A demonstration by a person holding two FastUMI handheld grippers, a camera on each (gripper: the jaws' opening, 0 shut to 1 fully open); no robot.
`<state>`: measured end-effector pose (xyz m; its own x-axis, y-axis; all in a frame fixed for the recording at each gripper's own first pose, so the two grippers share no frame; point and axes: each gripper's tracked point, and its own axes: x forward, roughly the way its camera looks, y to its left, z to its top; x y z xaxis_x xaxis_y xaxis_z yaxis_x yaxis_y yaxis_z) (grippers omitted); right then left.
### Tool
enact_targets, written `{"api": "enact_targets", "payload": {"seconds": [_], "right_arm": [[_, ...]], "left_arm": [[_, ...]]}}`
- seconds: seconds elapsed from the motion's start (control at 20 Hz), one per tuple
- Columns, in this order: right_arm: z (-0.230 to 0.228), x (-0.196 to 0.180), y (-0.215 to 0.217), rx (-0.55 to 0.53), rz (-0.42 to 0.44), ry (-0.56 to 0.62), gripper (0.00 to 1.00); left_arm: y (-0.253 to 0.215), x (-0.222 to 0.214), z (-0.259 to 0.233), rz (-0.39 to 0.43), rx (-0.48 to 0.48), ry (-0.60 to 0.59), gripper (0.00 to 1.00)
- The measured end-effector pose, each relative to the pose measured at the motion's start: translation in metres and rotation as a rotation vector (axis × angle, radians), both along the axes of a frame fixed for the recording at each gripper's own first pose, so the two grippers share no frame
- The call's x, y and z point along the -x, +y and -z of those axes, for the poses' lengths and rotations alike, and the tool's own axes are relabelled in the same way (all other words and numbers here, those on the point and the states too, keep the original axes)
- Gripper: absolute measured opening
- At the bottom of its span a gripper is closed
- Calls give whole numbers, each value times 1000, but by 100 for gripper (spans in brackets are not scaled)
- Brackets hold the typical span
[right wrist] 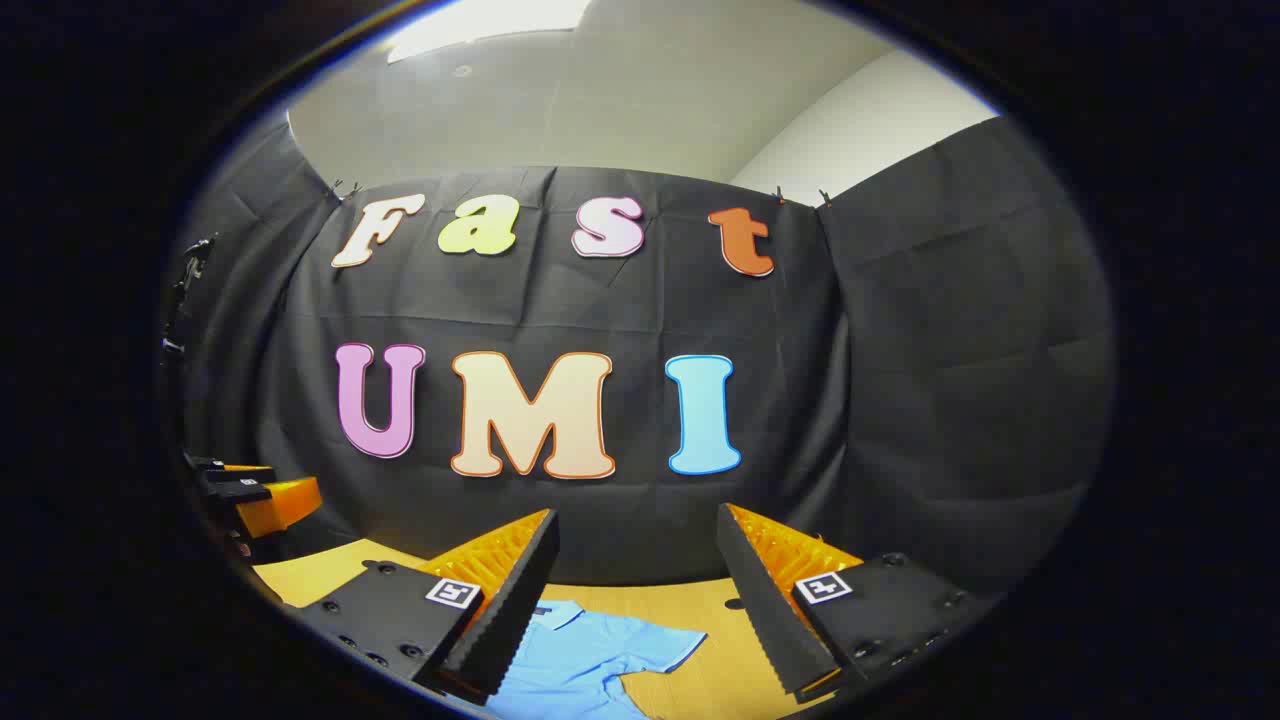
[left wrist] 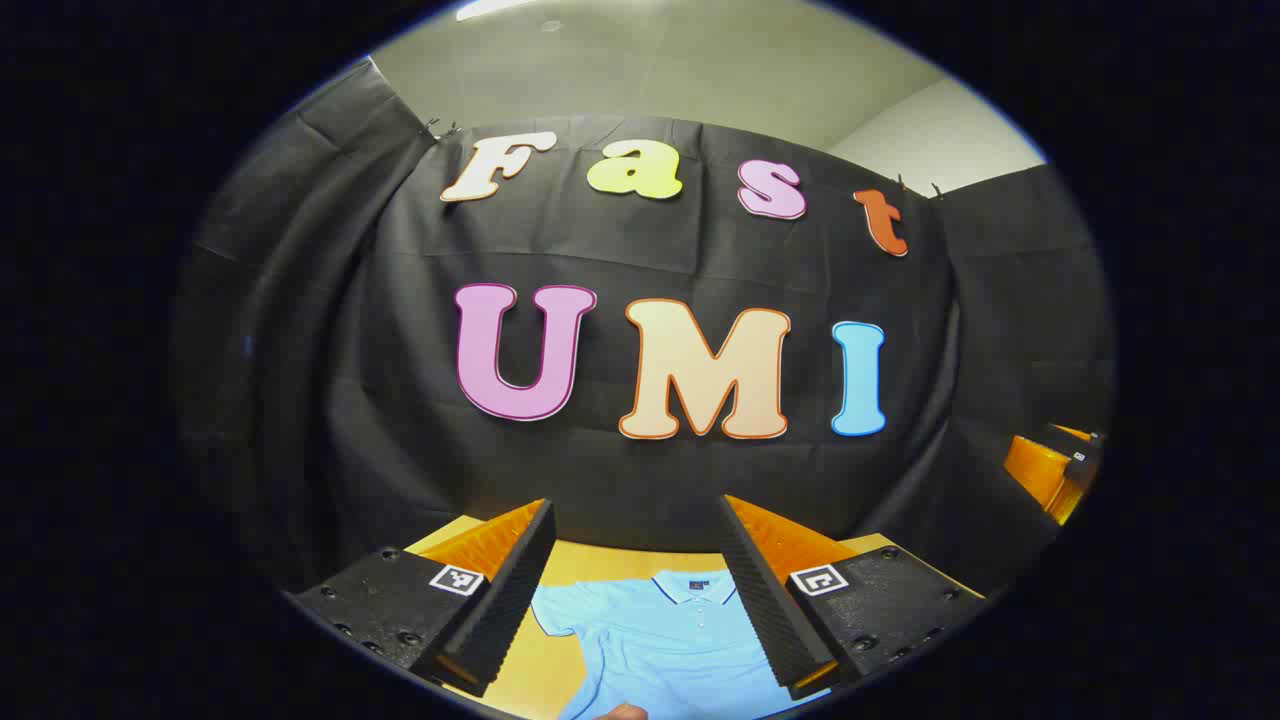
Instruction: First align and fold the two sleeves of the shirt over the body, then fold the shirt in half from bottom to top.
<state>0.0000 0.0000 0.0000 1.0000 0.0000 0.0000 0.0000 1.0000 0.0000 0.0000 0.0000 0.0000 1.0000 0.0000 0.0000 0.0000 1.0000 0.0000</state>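
Observation:
A light blue polo shirt lies flat on the wooden table, collar toward the back wall, short sleeves spread out. My left gripper hangs open above it, nothing between its fingers. The right gripper view has the shirt low down, one sleeve reaching right across the table. My right gripper is open too and holds nothing, raised over the shirt's right side. The right gripper shows at the far right of the left gripper view; the left gripper sits at the far left of the right gripper view.
Black cloth walls close the booth behind and on both sides of the table. A small part of a hand shows at the bottom edge of the left gripper view. Bare wood lies beside the shirt.

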Motion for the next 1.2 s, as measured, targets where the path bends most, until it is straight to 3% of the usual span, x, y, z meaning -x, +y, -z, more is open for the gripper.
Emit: {"api": "enact_targets", "payload": {"seconds": [0.8, 1.2], "right_arm": [[12, -6, 9, -7, -35, 26, 98], [77, -59, -13, -13, -9, 143, 98]], "left_arm": [[-2, 2, -10, 17, -59, -16, 94], [-14, 2, -6, 32, -49, -21, 95]]}}
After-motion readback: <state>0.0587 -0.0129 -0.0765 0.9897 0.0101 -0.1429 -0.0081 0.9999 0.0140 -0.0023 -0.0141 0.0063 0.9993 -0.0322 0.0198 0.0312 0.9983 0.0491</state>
